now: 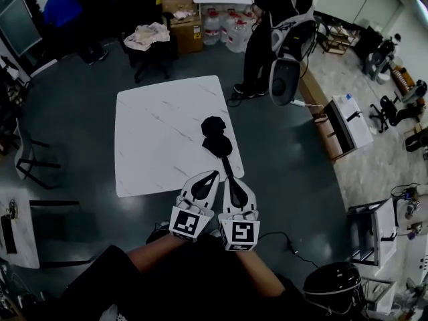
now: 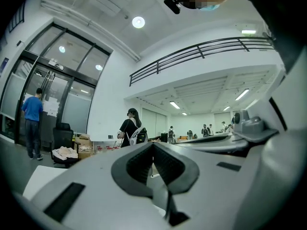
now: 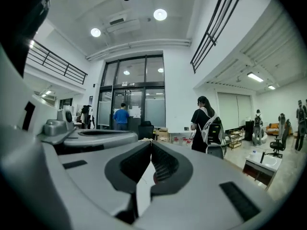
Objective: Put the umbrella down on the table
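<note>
A folded black umbrella (image 1: 215,138) lies on the white table (image 1: 154,139) near its right front corner, its thin shaft (image 1: 227,166) pointing toward me. Both grippers hover side by side at the table's near edge. The left gripper (image 1: 214,174) is shut and holds nothing. My right gripper (image 1: 229,179) is shut too, its tip right at the shaft's end in the head view; contact cannot be told. In the left gripper view the left gripper (image 2: 153,145) shows closed jaws with nothing between them. The right gripper (image 3: 151,143) looks the same in the right gripper view, and the umbrella appears in neither.
A person in black (image 1: 271,25) stands by a white chair (image 1: 291,59) behind the table's right side. Water bottles (image 1: 224,29), cardboard boxes (image 1: 184,25) and a cloth-covered chair (image 1: 148,39) stand at the back. A small white table (image 1: 17,229) is at left. A cable (image 1: 287,246) runs across the floor.
</note>
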`<state>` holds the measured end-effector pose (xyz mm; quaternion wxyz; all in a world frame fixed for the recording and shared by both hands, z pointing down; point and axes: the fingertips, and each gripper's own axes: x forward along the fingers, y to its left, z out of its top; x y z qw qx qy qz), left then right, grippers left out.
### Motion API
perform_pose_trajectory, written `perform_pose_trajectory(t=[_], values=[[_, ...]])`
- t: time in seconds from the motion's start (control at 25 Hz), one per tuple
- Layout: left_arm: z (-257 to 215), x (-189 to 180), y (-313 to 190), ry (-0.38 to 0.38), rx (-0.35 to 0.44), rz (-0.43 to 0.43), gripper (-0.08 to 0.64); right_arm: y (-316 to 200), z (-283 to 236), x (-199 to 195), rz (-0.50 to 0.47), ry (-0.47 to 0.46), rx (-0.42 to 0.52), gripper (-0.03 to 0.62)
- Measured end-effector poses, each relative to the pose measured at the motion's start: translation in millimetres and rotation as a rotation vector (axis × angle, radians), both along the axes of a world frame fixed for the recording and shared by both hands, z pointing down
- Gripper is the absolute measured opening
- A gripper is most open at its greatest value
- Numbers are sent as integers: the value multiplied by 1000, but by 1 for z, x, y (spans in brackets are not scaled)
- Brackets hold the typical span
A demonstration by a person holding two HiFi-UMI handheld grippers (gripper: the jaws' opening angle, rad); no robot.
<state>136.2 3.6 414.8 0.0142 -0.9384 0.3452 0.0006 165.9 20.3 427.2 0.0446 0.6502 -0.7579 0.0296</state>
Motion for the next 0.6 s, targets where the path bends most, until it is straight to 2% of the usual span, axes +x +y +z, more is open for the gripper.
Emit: perform_pose_trajectory(t=[0.28, 0.6], values=[[-11, -81, -11, 61, 13, 4, 6, -17, -10, -92, -18, 38, 19, 18], [-1, -178, -20, 29, 2, 0, 6, -25, 0, -187, -14, 40, -3, 18]])
